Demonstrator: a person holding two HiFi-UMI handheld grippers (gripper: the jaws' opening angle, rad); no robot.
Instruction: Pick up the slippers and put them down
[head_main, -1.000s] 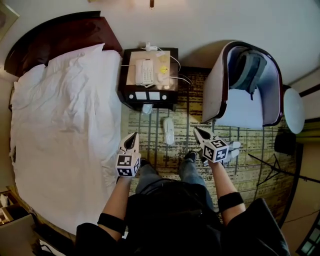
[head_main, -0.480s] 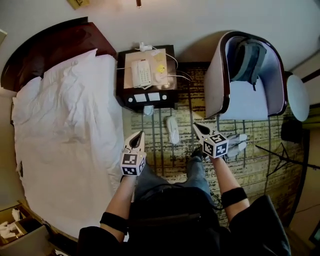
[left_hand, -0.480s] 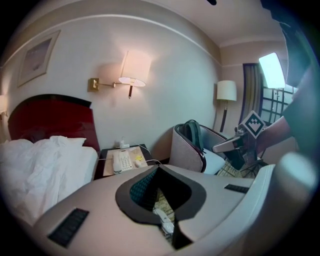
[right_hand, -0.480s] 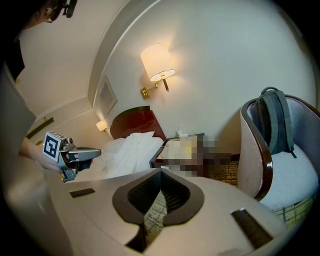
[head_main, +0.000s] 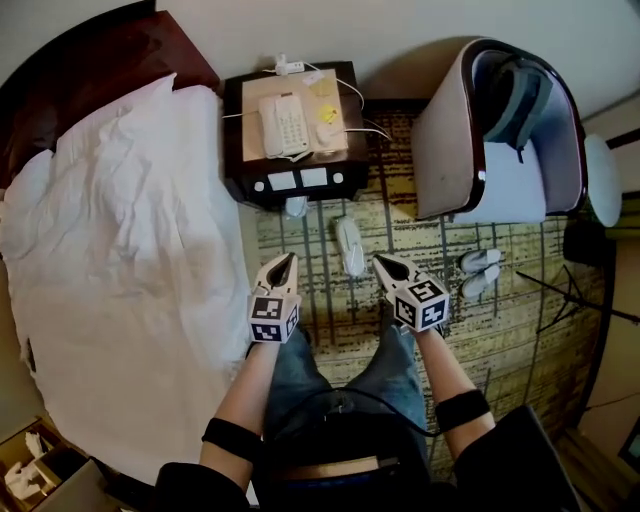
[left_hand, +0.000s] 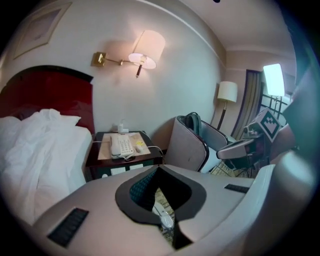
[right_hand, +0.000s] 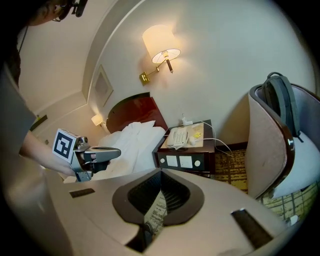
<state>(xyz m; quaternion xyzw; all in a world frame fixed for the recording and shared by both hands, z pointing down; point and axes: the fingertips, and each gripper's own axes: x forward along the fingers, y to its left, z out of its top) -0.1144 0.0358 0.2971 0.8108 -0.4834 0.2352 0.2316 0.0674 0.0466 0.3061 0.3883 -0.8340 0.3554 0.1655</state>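
Both tools are pale, smooth plastic wedges, each with a black-and-white marker cube at its rear. The left hand-held gripper (head_main: 283, 262) has its jaws pressed together on nothing, and so does the right hand-held gripper (head_main: 384, 264). Their own views show ribbed dark pads meeting at the tips.

One slipper (head_main: 350, 246) lies on the carpet (head_main: 330, 310). It is white, flat and long, and sits just beyond the two tips, at 12 o'clock from the person's legs. A pair of slippers (head_main: 480, 272), greyish white, lies side by side at 3 o'clock from the right tool, at the foot of the armchair (head_main: 450, 130). The carpet is yellow-brown with a dark grid.

The armchair is a rounded shell with dark trim and holds a grey backpack (head_main: 525, 95). The bed (head_main: 130, 250), under crumpled white linen, fills 9 o'clock and is cut off at the picture's edge. A dark wooden nightstand (head_main: 290, 182) carries a white telephone (head_main: 280, 125). A small white thing (head_main: 295, 207) at its foot is half tucked under, and I cannot tell what it is.
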